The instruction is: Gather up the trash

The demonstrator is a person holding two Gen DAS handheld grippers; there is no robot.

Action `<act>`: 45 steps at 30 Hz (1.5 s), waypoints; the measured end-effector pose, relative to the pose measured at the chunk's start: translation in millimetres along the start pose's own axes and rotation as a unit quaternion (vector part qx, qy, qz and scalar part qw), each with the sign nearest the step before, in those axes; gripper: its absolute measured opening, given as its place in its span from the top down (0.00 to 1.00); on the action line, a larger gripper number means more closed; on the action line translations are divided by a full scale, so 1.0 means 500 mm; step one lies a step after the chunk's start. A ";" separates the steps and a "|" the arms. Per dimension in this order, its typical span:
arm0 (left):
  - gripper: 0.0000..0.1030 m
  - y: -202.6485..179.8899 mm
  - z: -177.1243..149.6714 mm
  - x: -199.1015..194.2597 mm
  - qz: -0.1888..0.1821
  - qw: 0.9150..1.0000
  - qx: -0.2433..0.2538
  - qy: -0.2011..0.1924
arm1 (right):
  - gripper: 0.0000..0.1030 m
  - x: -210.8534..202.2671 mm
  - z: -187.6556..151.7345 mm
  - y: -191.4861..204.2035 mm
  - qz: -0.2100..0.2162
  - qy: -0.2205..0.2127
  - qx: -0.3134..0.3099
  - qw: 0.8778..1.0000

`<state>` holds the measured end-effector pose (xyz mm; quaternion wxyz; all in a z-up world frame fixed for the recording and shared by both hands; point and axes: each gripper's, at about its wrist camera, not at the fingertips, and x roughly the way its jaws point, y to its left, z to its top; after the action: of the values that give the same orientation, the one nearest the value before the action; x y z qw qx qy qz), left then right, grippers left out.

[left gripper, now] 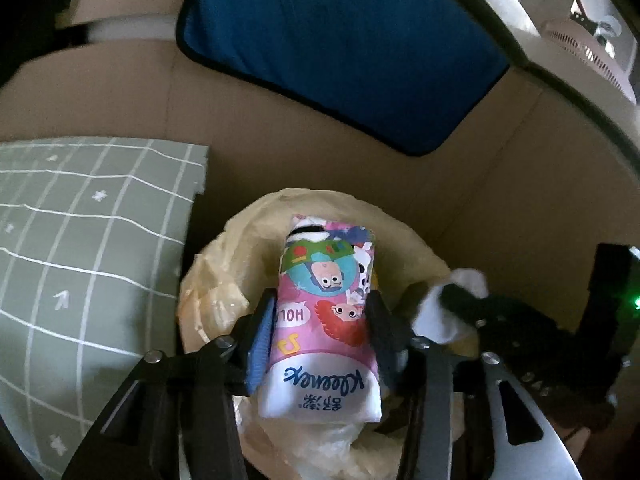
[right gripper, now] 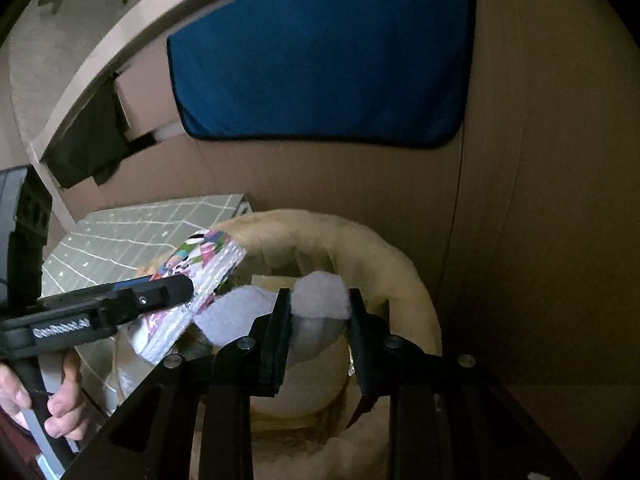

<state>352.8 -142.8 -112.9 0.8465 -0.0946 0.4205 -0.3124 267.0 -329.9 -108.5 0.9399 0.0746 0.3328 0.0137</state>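
A pink cartoon-print Kleenex tissue pack (left gripper: 324, 320) sits between the fingers of my left gripper (left gripper: 320, 304), whose pads press its two long sides. It hangs over the mouth of a bin lined with a yellowish bag (left gripper: 224, 248). From the right wrist view the pack (right gripper: 200, 276) is tilted, its far end raised over the bin rim (right gripper: 380, 248). My right gripper (right gripper: 320, 300) is shut on a crumpled white tissue (right gripper: 316, 296), also above the bin, just right of the pack. The same white tissue (left gripper: 452, 308) appears at the right edge of the bin in the left wrist view.
A green gridded cutting mat (left gripper: 80, 240) lies left of the bin. Cardboard walls (left gripper: 360, 168) close in behind and to the right, with a blue cushion (left gripper: 340, 52) leaning on them. A person's hand (right gripper: 60, 400) grips the left gripper's handle.
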 end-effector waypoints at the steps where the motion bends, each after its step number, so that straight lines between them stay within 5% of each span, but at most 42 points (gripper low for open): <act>1: 0.47 0.004 0.003 -0.001 -0.005 1.000 0.001 -0.001 | 0.73 0.004 -0.003 0.000 0.001 0.001 0.001 1.000; 4: 0.42 0.005 0.006 -0.013 0.001 1.000 0.008 -0.013 | 0.70 0.003 -0.009 0.006 -0.002 -0.002 -0.004 1.000; 11: 0.40 0.013 0.003 -0.082 0.034 0.998 -0.010 -0.042 | 0.46 -0.033 -0.010 0.026 0.003 -0.020 -0.004 1.000; 18: 0.40 -0.036 -0.089 -0.239 0.069 0.994 0.045 -0.070 | 0.44 -0.153 -0.031 0.071 -0.004 -0.064 0.007 0.998; 29: 0.40 -0.111 -0.309 -0.466 0.185 0.965 0.099 -0.155 | 0.44 -0.376 -0.174 0.227 -0.001 -0.102 -0.050 0.994; 41: 0.40 -0.150 -0.386 -0.551 0.262 0.939 0.097 -0.202 | 0.41 -0.449 -0.285 0.305 -0.008 -0.104 -0.070 0.992; 45: 0.40 -0.165 -0.403 -0.583 0.261 0.932 0.102 -0.230 | 0.39 -0.468 -0.289 0.307 -0.008 -0.119 -0.063 0.991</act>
<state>29.0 -9.6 -14.4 0.9768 0.0363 0.1899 -0.0919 -2.0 -177.1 -50.8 0.9758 0.0131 0.2176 0.0181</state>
